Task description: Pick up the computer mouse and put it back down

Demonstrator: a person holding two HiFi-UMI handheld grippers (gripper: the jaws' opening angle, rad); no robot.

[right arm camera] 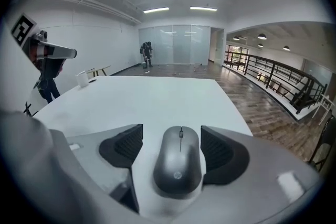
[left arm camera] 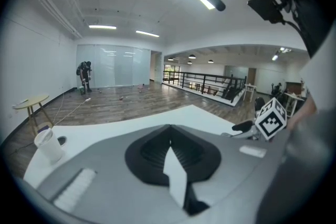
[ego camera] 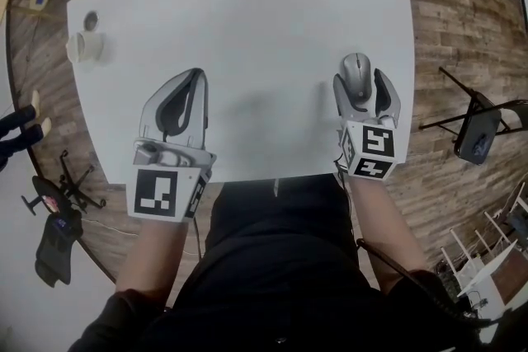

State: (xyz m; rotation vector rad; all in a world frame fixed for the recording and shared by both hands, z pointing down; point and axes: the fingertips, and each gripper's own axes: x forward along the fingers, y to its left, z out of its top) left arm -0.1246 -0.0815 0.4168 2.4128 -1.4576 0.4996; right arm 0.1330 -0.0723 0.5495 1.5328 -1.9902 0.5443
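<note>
**Mouse framed by wide-open jaws, not yet gripped**

Right gripper [right arm camera: 172, 128] spread wide to either side of the computer mouse [right arm camera: 177, 168]. Clear gap at the mouse's left flank, right pad just beside the other flank, no squeeze evident. Mouse apparently flat on the white table [ego camera: 247, 29], near the edge closest to the person, nose pointing away. Left gripper [ego camera: 196, 77] well to the left of the mouse, jaws together on nothing, over the table.

Looks light and rigid, with a smooth grey plastic shell, probably slippery on the domed top. Best taken at the two long flanks about mid-length, below the curve, pads square to the sides. Gentle pressure should do.

Under the mouse, a plain matte tabletop. Far left of the mouse and further out, a white cup [ego camera: 85, 47] with a small dark disc [ego camera: 91, 16] beside it. Right of the mouse, off the table, wooden floor [ego camera: 462, 12] and a dark folding chair [ego camera: 478, 132]. Beyond the mouse, a large open room with ceiling strip lights [right arm camera: 157, 9], a glass partition [right arm camera: 178, 44] and a black railing [right arm camera: 273, 73].
</note>
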